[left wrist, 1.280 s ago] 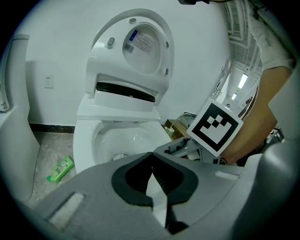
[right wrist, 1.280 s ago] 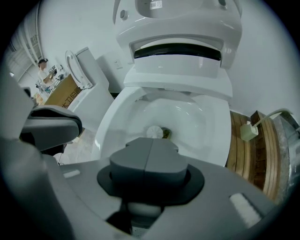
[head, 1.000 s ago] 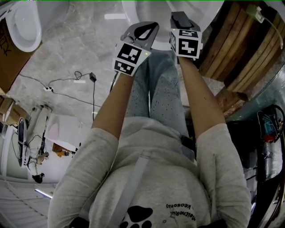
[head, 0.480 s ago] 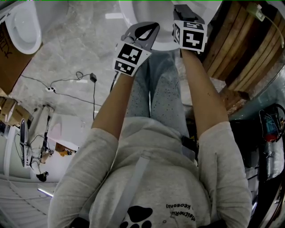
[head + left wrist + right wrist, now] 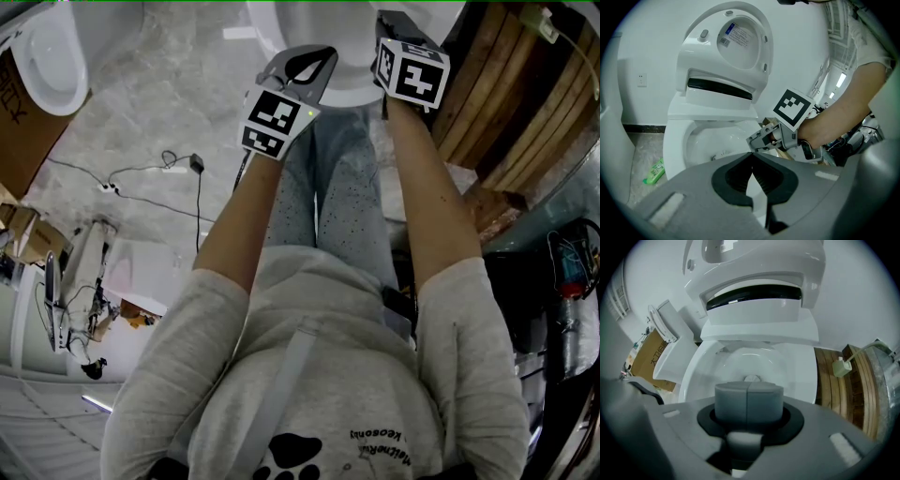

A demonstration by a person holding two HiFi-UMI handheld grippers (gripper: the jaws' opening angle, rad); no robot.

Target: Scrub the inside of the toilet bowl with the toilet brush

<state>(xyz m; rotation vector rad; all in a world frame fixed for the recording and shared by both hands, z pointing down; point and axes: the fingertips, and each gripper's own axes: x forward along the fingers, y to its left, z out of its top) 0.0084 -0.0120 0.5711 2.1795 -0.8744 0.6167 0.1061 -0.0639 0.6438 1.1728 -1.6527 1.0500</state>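
Note:
The white toilet (image 5: 723, 70) stands with its lid raised, and its bowl (image 5: 750, 359) lies open just ahead of both grippers. In the head view the bowl's rim (image 5: 349, 92) shows at the top centre. My left gripper (image 5: 751, 162) is shut with nothing in it and is held before the bowl's front edge (image 5: 302, 66). My right gripper (image 5: 749, 398) is shut and empty too, over the rim (image 5: 394, 26); the left gripper view shows it at the bowl's right (image 5: 758, 139). No toilet brush shows in any view.
A green bottle (image 5: 655, 171) lies on the floor left of the toilet. A second toilet (image 5: 49, 54) and a cardboard box (image 5: 21, 122) stand at the left. Wooden planks (image 5: 851, 394) lie to the right. A cable (image 5: 159, 169) runs over the marble floor.
My right gripper has moved forward and a little to the right, further over the bowl's rim. The left gripper has hardly moved. Both stay shut.

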